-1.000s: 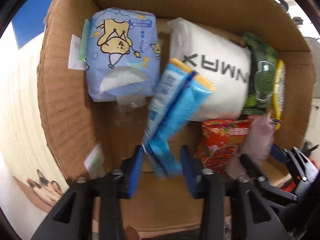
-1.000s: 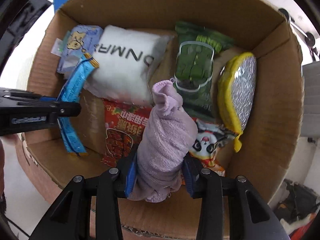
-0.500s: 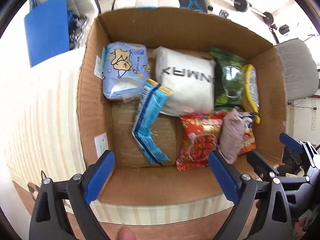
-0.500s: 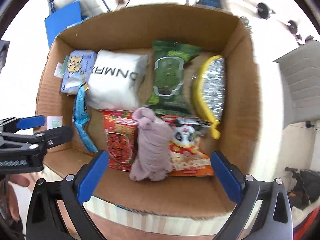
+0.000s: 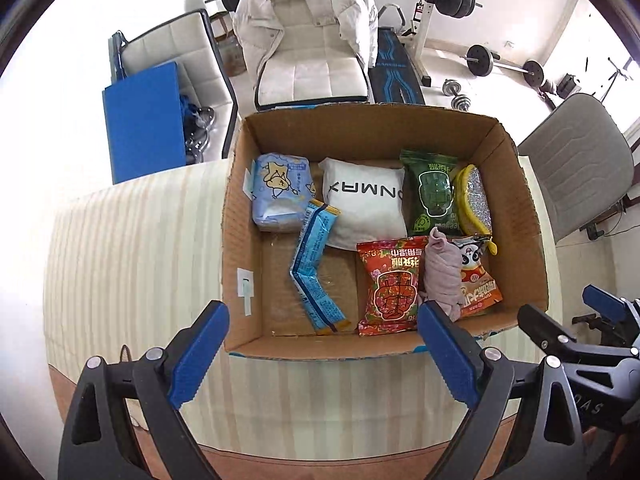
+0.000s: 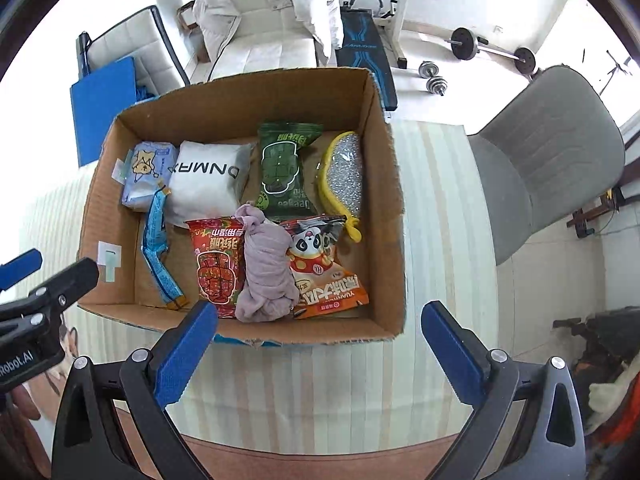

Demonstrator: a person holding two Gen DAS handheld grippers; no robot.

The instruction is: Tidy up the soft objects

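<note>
An open cardboard box (image 5: 240, 208) (image 6: 384, 208) stands on a striped cloth and holds soft goods. Inside lie a light-blue tissue pack (image 5: 280, 194), a white pillow pack (image 5: 366, 204), a blue wrapper (image 5: 314, 276) (image 6: 158, 248), a green packet (image 5: 434, 196), a yellow-rimmed silver pouch (image 6: 344, 176), a red snack bag (image 5: 390, 284), a rolled lilac cloth (image 5: 442, 276) (image 6: 266, 268) and a panda snack bag (image 6: 324, 276). My left gripper (image 5: 322, 354) is open and empty, above the box's near edge. My right gripper (image 6: 320, 356) is open and empty too.
The box sits on a table with a striped cloth (image 5: 136, 248). Behind it stand a white padded chair (image 5: 312, 48), a blue board (image 5: 146, 120), weights and a bench (image 5: 396, 72). A grey chair (image 6: 548, 152) is at the right.
Both grippers opened, dropping the blue wrapper and the lilac cloth into the box, then pulled back and up out of it.
</note>
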